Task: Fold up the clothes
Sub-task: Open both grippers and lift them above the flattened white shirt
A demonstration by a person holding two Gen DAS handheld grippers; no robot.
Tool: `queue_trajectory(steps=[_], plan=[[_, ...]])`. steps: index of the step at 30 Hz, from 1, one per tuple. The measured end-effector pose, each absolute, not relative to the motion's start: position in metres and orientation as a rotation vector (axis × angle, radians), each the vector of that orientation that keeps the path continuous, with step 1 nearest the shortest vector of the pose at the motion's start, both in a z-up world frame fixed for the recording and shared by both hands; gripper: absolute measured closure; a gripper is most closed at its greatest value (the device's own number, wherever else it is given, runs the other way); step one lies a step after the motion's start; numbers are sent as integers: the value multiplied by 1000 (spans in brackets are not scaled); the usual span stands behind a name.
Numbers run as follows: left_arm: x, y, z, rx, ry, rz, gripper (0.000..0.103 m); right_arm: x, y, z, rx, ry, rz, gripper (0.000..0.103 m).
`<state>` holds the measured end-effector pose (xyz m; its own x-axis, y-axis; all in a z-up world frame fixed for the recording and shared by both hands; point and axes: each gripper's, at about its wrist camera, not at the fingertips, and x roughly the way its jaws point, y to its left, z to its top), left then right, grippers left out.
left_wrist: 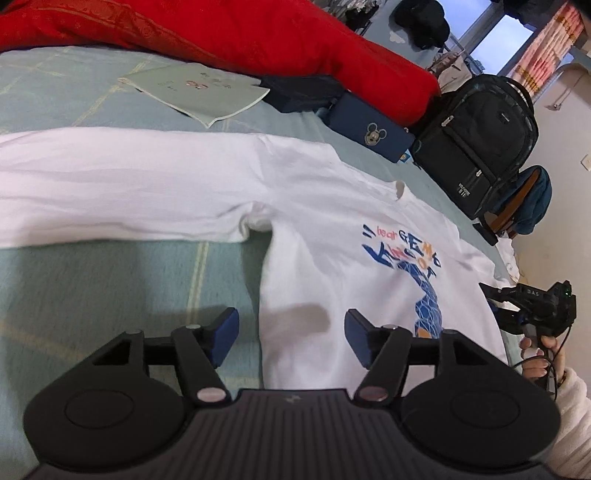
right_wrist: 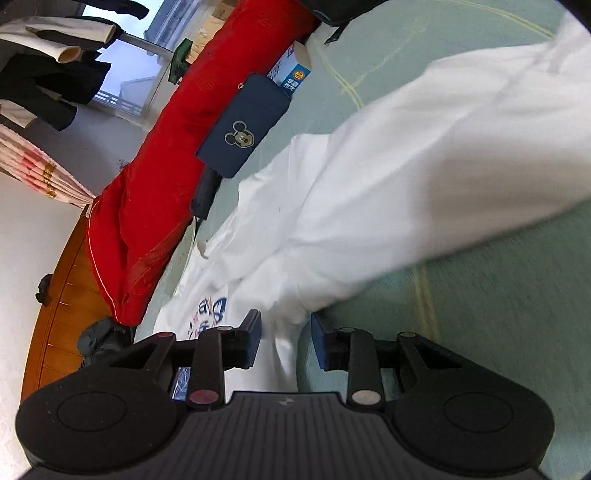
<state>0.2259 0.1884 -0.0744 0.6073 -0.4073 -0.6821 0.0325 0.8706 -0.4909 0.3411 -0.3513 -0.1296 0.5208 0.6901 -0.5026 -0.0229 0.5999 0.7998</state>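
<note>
A white long-sleeved shirt with a blue and orange print lies spread on the pale green bed sheet. One sleeve stretches out to the left. My left gripper is open just above the shirt's side edge, below the armpit, with nothing held. In the right wrist view the shirt runs away from me. My right gripper is open, with the shirt's side edge lying loosely between its blue pads. A hand holds that right gripper at the shirt's right edge.
A red quilt is bunched along the far side of the bed. Beside it lie a navy case with a mouse logo, a folded pale green piece and a black backpack. A wooden bed board borders the mattress.
</note>
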Motion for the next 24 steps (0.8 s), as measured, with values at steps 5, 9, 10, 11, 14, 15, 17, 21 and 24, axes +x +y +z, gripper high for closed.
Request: queue_trajectory(steps=[5,9,10,11,14,15,17,21,24], plan=[[234,189,-77,-465,882,-278,37,338,-349,-117,704,884,419,94],[237,187,-76,-449,881,-294,37,339,-366,-95,665,811,386,94],[238,187,-76,-448,880,-294,37,340,-369,-91,651,800,369,94],[238,186,-77,-450,879,-293,37,341,-371,-90,651,803,363,94],[236,184,-75,-438,872,-280,37,337,-378,-86,650,809,353,91],[235,182,-74,-425,866,-279,37,331,-379,-85,648,805,356,90],[230,180,-69,-396,851,-282,39,318,-380,-81,633,802,373,88],[230,179,-62,-385,843,-297,39,282,-366,-66,563,790,434,74],[242,180,-70,-403,856,-295,39,256,-358,-57,536,770,470,68]])
